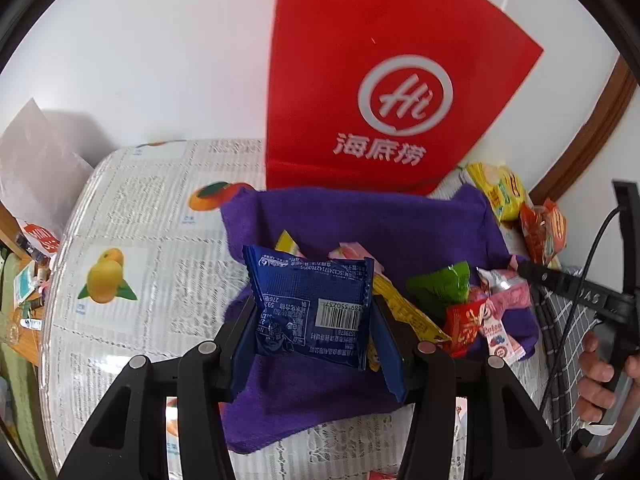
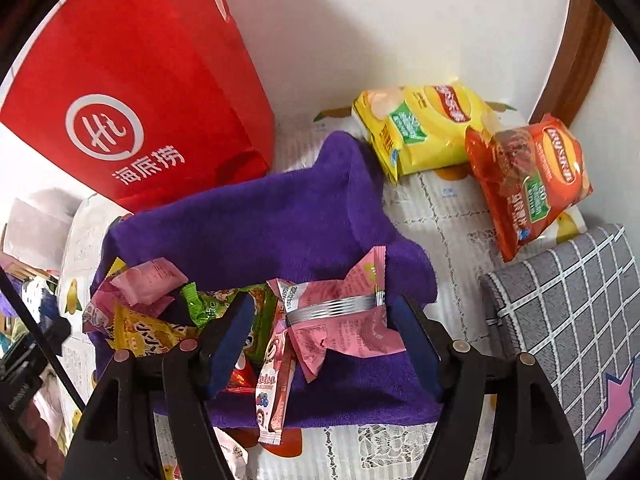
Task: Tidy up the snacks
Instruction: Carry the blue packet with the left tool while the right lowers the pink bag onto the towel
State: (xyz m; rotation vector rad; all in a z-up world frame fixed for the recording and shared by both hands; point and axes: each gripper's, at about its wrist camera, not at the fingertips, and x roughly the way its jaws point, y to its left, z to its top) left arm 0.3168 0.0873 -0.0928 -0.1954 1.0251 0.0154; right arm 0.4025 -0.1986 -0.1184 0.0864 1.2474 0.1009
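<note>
- On the table [image 1: 120, 208], at the left of the purple cloth [image 1: 360, 220], the left tongs [image 1: 310, 320] are closed on a blue packet [image 1: 310, 304], held clear above the cloth.
- In the middle, a loose heap of small snacks [image 2: 160, 312] lies on the cloth, unsorted.
- Right of the heap, the right tongs [image 2: 320, 328] stand wide open around a pink packet [image 2: 340, 312]; whether the pads touch it I cannot tell.
- Behind stands a red bag [image 2: 140, 80]; far right lie a yellow chip bag [image 2: 420, 128] and an orange chip bag [image 2: 528, 180].
- Sorting looks early: most snacks remain to place.
</note>
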